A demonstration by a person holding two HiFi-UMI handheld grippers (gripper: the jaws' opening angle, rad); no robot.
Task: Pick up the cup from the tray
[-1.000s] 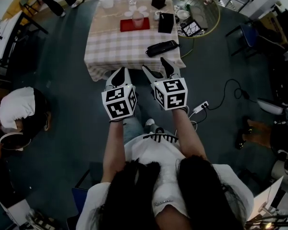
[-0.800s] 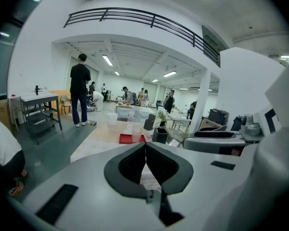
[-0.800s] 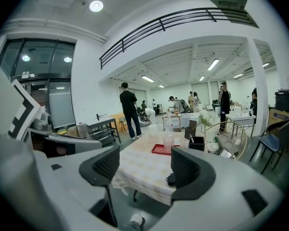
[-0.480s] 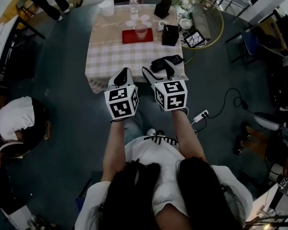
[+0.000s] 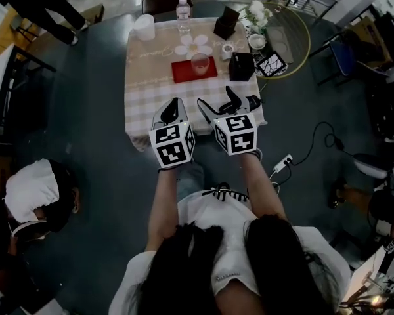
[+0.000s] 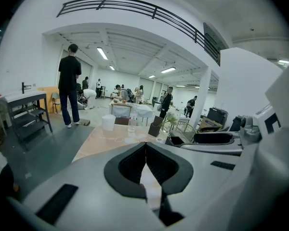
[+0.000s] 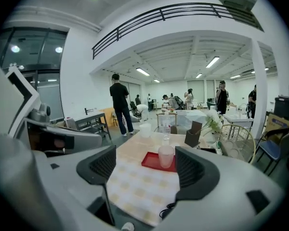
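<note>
A clear plastic cup stands upright on a red tray in the middle of a table with a checked cloth. Both grippers hover over the table's near edge, well short of the tray. My left gripper is shut, its jaws meeting with nothing between them. My right gripper is open and its jaws are still opening, with nothing between them. In the right gripper view the cup and tray show straight ahead between the jaws.
On the table stand a water bottle, a white container, two black boxes, and flowers. A round wire side table is at the right. A seated person is at the left; a power strip lies on the floor.
Both grippers have moved forward to the table's near edge, and the table sits closer in view. The right gripper's jaws have spread wider. The left gripper stays shut.
</note>
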